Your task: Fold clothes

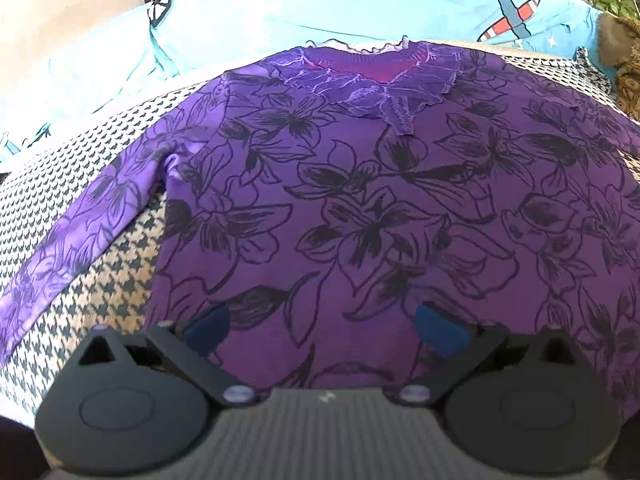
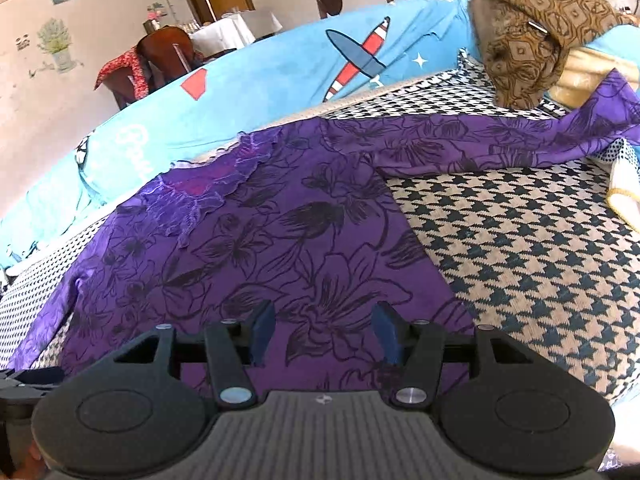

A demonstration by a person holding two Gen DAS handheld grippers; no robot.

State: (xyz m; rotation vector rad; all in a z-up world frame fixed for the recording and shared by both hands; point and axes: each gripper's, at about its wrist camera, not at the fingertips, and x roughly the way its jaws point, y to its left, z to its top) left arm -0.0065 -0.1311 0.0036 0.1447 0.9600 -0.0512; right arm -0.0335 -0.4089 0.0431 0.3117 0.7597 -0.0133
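Observation:
A purple long-sleeved top with black flower outlines [image 1: 360, 208] lies spread flat, neckline away from me, on a houndstooth cover [image 1: 116, 272]. Its lace collar [image 1: 368, 80] sits at the far edge. My left gripper [image 1: 324, 328] hovers over the lower middle of the top, blue pads wide apart, nothing between them. In the right wrist view the same top [image 2: 280, 240] fills the left half, and one sleeve [image 2: 460, 144] stretches to the right. My right gripper [image 2: 324, 336] stands open above the top's lower right part, holding nothing.
A turquoise sheet with an airplane print [image 2: 280, 76] runs along the back. A brown patterned cushion [image 2: 532, 40] sits at the far right, with cream fabric [image 2: 624, 192] beside it. Bare houndstooth cover [image 2: 540, 248] lies right of the top. A table and chairs [image 2: 168, 56] stand beyond.

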